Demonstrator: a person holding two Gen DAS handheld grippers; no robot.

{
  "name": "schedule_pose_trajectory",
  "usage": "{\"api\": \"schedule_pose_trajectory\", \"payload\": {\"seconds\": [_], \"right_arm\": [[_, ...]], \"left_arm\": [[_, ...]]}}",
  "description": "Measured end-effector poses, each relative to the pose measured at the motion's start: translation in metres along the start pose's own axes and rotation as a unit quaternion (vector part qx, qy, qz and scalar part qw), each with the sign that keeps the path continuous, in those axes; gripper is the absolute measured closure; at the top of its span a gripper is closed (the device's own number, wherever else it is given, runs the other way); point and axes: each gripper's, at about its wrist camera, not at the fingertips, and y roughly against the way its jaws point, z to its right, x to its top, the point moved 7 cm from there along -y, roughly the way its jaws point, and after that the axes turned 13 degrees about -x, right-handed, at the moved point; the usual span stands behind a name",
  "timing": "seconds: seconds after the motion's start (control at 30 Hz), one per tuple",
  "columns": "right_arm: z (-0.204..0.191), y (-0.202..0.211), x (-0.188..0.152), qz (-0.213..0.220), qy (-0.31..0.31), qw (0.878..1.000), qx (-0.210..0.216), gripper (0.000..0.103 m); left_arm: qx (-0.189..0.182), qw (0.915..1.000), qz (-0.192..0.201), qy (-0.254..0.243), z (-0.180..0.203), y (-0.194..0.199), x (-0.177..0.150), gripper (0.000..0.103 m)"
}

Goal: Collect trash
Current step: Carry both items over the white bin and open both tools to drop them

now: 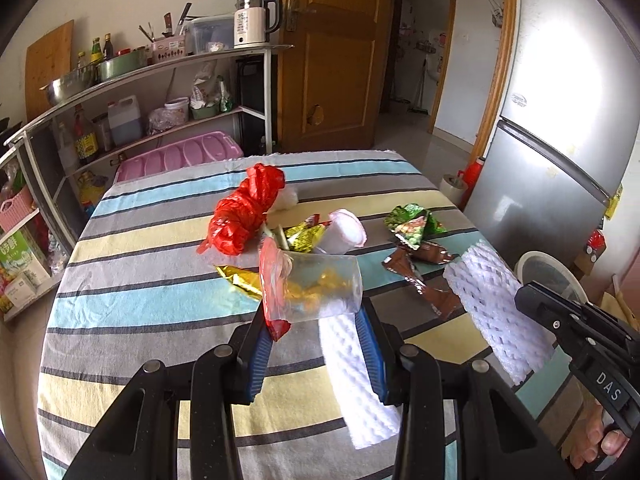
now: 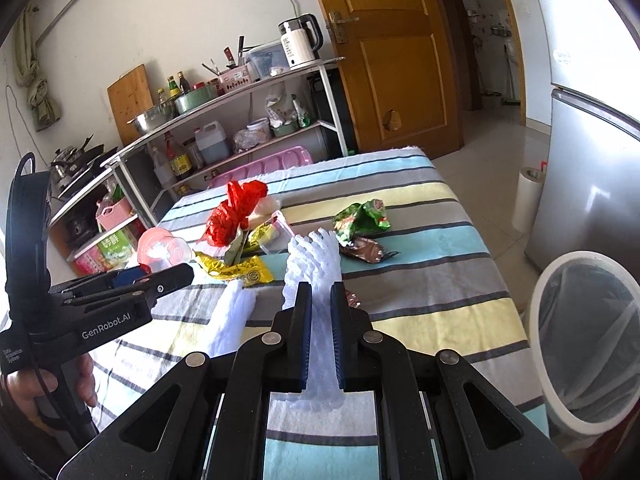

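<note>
White foam netting is pinched between the blue pads of the right tool, whose jaws are nearly together with only the flattened mesh between them; the sleeve sticks out past the fingertips and hangs clear above the striped cloth of the surface. In the left wrist view the same netting shows at the right, held by the black nose of that tool.

Clear plastic, a cup lying on its side with yellow scraps inside and a red-edged film lid, sits between the blue pads of the left tool. Its jaws stand partly apart, closed on the cup's body, and the cup is lifted off the cloth. A second piece of white foam netting lies on the surface below this tool, partly hidden by its right finger.

Further back on the surface lies the rest of the litter: a crumpled red plastic bag, a gold foil wrapper just in front of it, a white plastic cup on its side, a green snack packet and a brown wrapper near the right edge.

Beside the surface on the right stands a white-rimmed bin with a clear liner, on the floor in front of a silver fridge. A hand grips the left tool's handle.
</note>
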Motion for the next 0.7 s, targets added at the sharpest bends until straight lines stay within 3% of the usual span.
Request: {"api": "schedule_pose_trajectory", "payload": {"seconds": [0.37, 0.7], "right_arm": [[0.084, 0.037, 0.009, 0.029, -0.062, 0.995, -0.073, 0.093], [0.181, 0.075, 0.000, 0.041, -0.125, 0.978, -0.161, 0.093]], "left_arm": [[-0.078, 0.9952, -0.008, -0.058, 0.093, -0.028, 0.012, 0.062], [-0.163, 0.9794, -0.036, -0.115, 0.202, -0.068, 0.014, 0.062]]}}
